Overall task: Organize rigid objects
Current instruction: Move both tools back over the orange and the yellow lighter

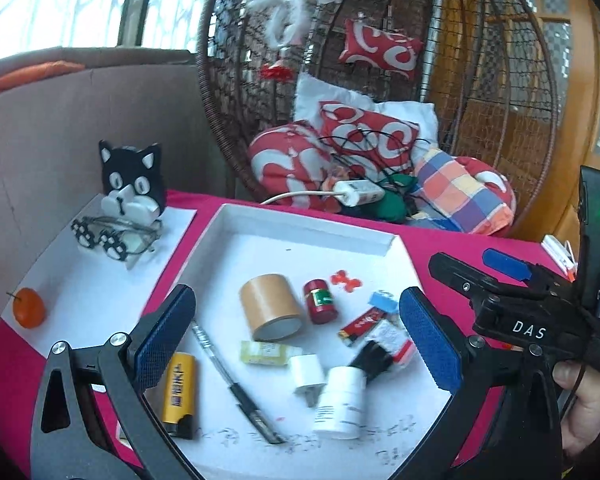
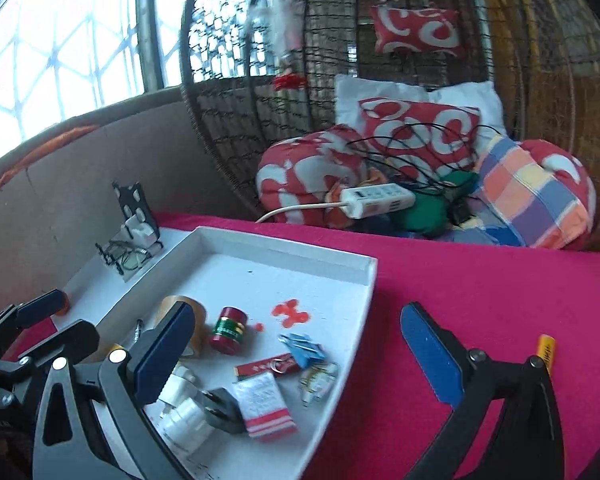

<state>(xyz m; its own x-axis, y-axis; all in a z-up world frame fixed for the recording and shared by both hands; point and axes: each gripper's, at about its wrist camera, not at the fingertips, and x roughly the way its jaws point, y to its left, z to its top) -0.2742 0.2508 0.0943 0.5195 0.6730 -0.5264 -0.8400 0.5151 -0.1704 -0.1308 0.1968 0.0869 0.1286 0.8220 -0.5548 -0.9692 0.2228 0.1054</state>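
A white tray (image 1: 308,228) on the pink cloth holds several small things: a brown tape roll (image 1: 270,306), a red jar (image 1: 320,300), a yellow lighter (image 1: 179,392), a pen (image 1: 236,384), a white plug (image 1: 308,372), a white bottle (image 1: 340,404) and a red pack (image 1: 360,326). My left gripper (image 1: 298,340) hangs open above them, holding nothing. My right gripper (image 2: 298,356) is also open and empty, over the tray's right edge (image 2: 364,308). A yellow object (image 2: 546,354) lies on the cloth to its right.
A cat-shaped holder (image 1: 134,184) with glasses (image 1: 116,236) and a small orange fruit (image 1: 29,307) sit on a white sheet left of the tray. Behind the table a wicker hanging chair (image 1: 500,80) holds cushions and a power strip (image 1: 358,192). A cardboard wall (image 1: 40,140) stands at left.
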